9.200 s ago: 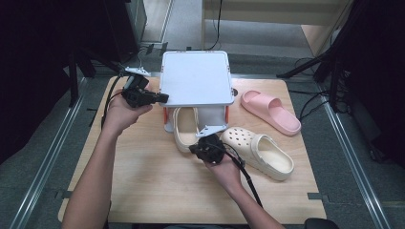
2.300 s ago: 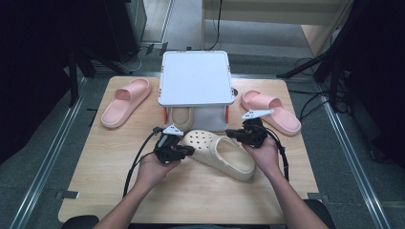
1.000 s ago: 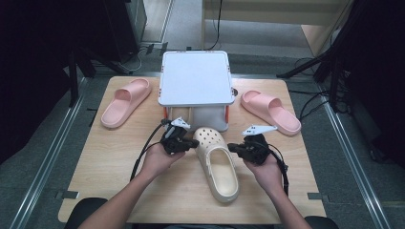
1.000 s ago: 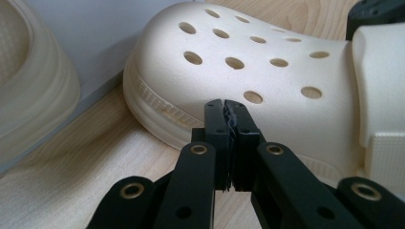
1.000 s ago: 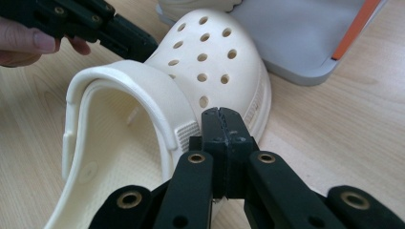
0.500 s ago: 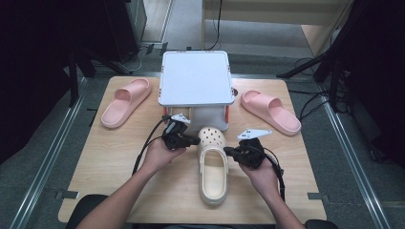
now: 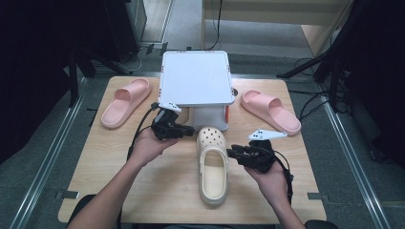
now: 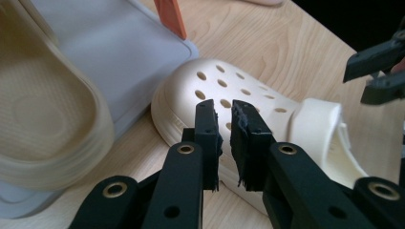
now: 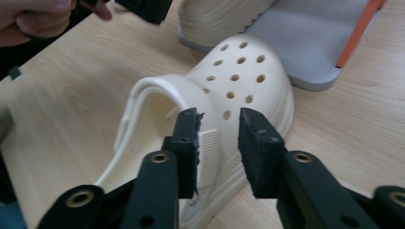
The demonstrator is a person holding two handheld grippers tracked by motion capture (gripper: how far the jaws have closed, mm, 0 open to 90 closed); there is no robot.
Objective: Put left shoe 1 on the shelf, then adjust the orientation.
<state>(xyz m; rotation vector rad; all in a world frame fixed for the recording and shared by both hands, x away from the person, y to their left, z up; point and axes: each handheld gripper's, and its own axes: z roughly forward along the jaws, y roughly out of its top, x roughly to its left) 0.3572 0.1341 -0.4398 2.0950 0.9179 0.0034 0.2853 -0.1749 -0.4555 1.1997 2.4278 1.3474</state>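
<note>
A cream clog (image 7: 212, 164) lies flat in the middle of the wooden table (image 7: 157, 191), its holed toe toward the white rack (image 7: 196, 78). My left gripper (image 7: 188, 130) hovers at the toe's left. Its jaws (image 8: 223, 112) have just been opening and stand a narrow gap apart with nothing between them. My right gripper (image 7: 231, 153) sits at the clog's right side. Its jaws (image 9: 218, 121) have just been opening too, and the clog's wall (image 9: 239, 76) shows behind the gap, free of the pads.
A second cream clog (image 8: 43, 119) rests on the rack's grey lower shelf (image 8: 129, 57), beside an orange leg (image 8: 169, 16). One pink slipper (image 7: 125, 101) lies at the left of the rack, another (image 7: 270, 110) at its right.
The clog swung from a slant until its toe faced the rack and settled on the table. Both grippers let go of it, opened and drew slightly away.
</note>
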